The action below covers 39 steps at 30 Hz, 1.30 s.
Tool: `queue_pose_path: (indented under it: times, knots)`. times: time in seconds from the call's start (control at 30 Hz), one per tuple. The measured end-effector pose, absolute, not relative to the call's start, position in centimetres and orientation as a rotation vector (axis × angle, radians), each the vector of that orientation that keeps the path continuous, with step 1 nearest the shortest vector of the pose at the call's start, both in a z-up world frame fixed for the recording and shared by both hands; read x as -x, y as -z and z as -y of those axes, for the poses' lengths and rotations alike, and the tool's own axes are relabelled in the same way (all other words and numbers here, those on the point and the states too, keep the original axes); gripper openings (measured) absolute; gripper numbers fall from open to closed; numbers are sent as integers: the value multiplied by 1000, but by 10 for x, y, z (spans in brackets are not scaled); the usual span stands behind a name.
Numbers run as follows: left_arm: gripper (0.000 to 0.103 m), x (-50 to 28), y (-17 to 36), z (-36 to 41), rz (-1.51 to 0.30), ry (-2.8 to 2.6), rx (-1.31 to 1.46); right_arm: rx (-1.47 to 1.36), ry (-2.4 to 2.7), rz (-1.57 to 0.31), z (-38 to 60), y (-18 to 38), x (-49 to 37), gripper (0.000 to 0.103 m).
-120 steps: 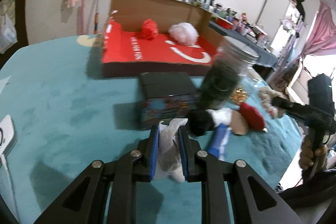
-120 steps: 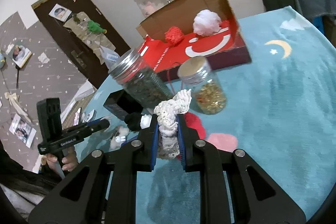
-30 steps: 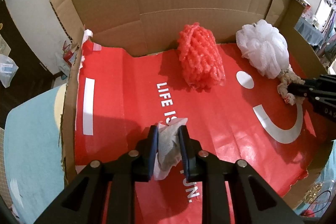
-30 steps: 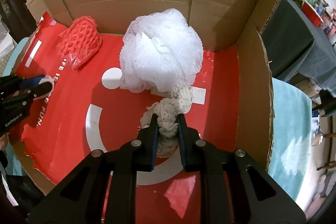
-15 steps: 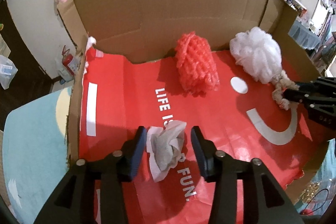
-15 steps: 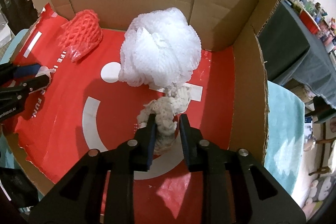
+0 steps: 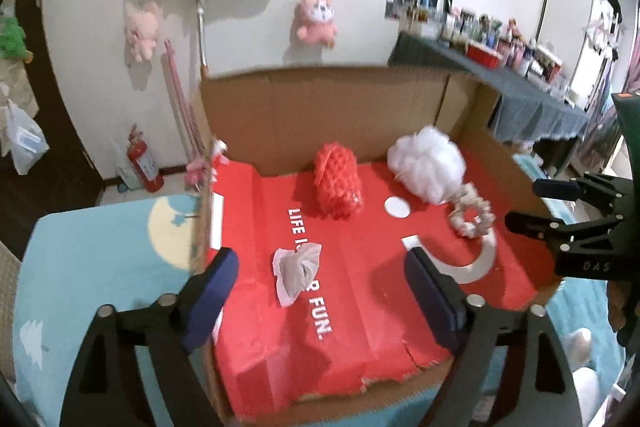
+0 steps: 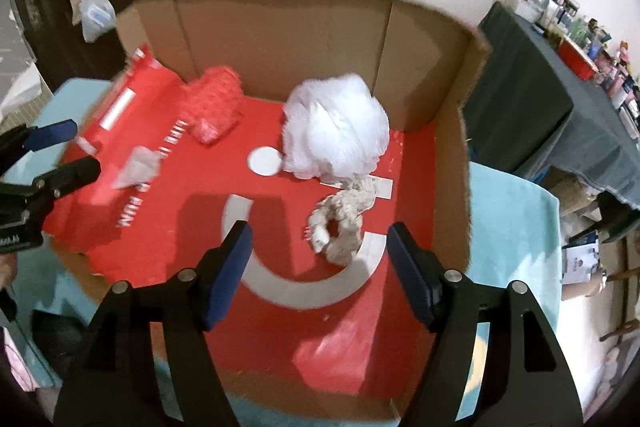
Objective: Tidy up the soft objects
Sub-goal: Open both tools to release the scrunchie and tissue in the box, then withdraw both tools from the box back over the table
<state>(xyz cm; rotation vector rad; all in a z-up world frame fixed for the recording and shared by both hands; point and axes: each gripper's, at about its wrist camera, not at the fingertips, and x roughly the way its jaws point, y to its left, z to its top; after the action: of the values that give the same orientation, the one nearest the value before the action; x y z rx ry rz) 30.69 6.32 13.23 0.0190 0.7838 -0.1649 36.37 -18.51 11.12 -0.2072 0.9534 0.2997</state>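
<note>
A cardboard box [image 7: 320, 103] with a red printed floor holds several soft things. A crumpled white tissue [image 7: 296, 273] lies near its front left, also in the right wrist view [image 8: 136, 167]. A red mesh sponge [image 7: 338, 183] and a white bath puff [image 7: 426, 159] sit at the back. A cream rope scrunchie [image 8: 340, 223] lies in front of the puff, also in the left wrist view [image 7: 470, 217]. My left gripper [image 7: 320, 295] is open and empty, above the tissue. My right gripper [image 8: 318, 267] is open and empty, above the scrunchie.
The box stands on a teal cloth with a moon print [image 7: 100, 247]. A dark-covered side table [image 8: 528, 99] with bottles is at the right. Plush toys [image 7: 316, 21] hang on the wall behind, and a fire extinguisher [image 7: 144, 163] stands on the floor.
Both grippers have opened wide and pulled back and up from the box. The tissue and the scrunchie were let go and now lie on the red floor.
</note>
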Motion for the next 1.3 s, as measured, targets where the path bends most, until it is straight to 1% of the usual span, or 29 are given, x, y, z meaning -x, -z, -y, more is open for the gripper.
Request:
queue_pose_path:
  times: [0.03, 0.1, 0.33, 0.4, 0.57, 0.6, 0.67, 0.83, 1.03, 1.17, 1.3]
  knots:
    - [92, -298, -139, -64, -765, 158, -11, 208, -298, -927, 185, -121, -353, 70]
    - [94, -282, -150, -63, -733, 156, 8, 208, -303, -887, 186, -133, -339, 75]
    - [102, -207, -185, -57, -577, 138, 15, 136, -349, -726, 196, -180, -270, 81]
    - [103, -186, -189, -56, -539, 130, 17, 115, -362, -660, 201, -190, -241, 85]
    - [103, -130, -194, -52, -442, 122, 6, 89, -352, -508, 210, -205, -177, 86]
    - [103, -121, -193, -50, -425, 119, 2, 82, -346, -474, 212, -207, -161, 89]
    - [103, -102, -190, -47, -402, 117, -2, 69, -341, -436, 216, -208, -142, 93]
    - [103, -71, -174, -39, -390, 147, 34, 71, -305, -348, 220, -197, -90, 93]
    - [103, -44, -146, -29, -392, 139, 49, 61, -257, -303, 222, -169, -46, 93]
    - [103, -33, -125, -22, -421, 142, 46, 42, -229, -312, 227, -149, -30, 93]
    - [103, -32, -101, -18, -480, 155, 50, 28, -225, -362, 229, -126, -26, 93]
